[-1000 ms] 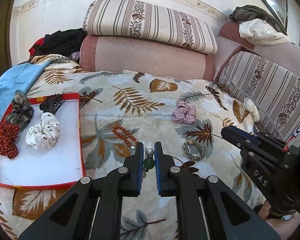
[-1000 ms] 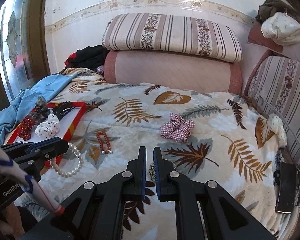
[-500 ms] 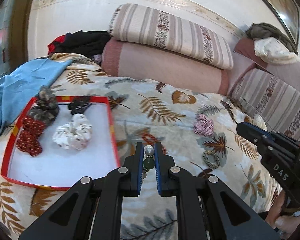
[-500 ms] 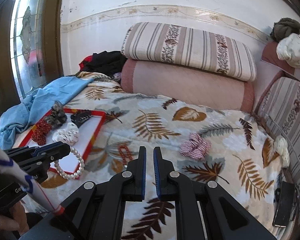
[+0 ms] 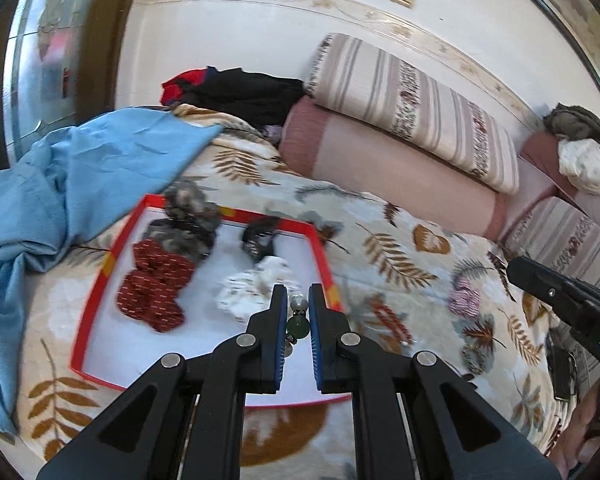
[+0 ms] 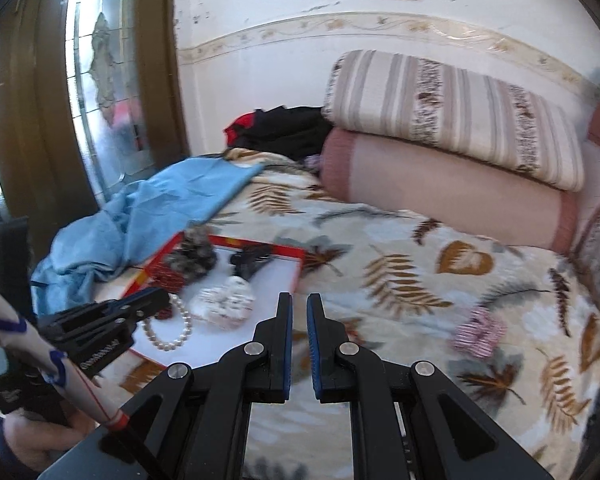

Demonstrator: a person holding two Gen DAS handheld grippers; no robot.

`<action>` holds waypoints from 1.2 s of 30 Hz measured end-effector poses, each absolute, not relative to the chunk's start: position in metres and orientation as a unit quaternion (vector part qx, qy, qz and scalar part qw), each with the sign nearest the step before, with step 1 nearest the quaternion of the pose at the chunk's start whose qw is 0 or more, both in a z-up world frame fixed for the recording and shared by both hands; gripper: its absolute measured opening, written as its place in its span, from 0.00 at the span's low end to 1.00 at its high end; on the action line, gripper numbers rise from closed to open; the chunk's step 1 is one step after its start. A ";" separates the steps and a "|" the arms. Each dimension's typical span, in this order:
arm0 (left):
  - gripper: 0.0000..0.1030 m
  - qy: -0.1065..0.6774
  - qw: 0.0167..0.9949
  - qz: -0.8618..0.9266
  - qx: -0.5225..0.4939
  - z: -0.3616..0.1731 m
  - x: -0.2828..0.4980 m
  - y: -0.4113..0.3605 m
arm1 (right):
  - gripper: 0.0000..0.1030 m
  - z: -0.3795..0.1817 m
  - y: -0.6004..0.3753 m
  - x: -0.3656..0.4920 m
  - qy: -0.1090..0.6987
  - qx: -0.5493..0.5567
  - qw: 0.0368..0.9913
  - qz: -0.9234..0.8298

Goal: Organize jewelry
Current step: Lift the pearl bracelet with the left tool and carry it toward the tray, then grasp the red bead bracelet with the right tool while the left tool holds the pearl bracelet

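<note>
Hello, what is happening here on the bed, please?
A person is sorting jewelry and hair accessories into a red-rimmed tray on a leaf-patterned blanket. The left gripper is shut on a pearl bracelet, which hangs above the tray. The right gripper is shut and empty. Scrunchies and a dark clip already lie in the tray. A pink checked scrunchie and a red bead bracelet are on the blanket.

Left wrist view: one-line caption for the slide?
Left hand-held gripper holds a pearl bracelet over the red-rimmed tray of scrunchies on a leaf-print blanket.
</note>
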State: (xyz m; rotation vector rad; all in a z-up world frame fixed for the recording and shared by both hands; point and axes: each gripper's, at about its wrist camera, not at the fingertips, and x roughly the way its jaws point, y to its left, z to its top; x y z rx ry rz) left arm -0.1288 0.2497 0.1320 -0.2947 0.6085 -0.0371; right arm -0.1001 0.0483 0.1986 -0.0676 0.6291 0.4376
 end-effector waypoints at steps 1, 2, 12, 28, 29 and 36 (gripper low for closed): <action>0.10 0.299 0.943 -0.014 -0.146 0.131 -0.128 0.255 | 0.08 0.198 0.053 -0.100 0.306 -0.035 0.927 0.216; 0.10 0.301 0.942 -0.011 -0.151 0.129 -0.127 0.261 | 0.08 0.197 0.059 -0.098 0.308 -0.037 0.925 0.220; 0.10 0.310 0.935 0.005 -0.175 0.110 -0.125 0.288 | 0.08 0.175 0.091 -0.077 0.350 -0.021 0.901 0.256; 0.10 0.307 0.937 0.006 -0.165 0.103 -0.121 0.292 | 0.08 0.174 -0.070 -0.030 0.371 0.115 0.901 0.193; 0.10 0.306 0.938 0.004 -0.165 0.103 -0.120 0.291 | 0.09 0.170 -0.077 -0.030 0.375 0.113 0.901 0.187; 0.10 0.308 0.938 -0.002 -0.157 0.106 -0.117 0.282 | 0.24 0.080 -0.042 -0.009 0.479 0.075 0.854 0.188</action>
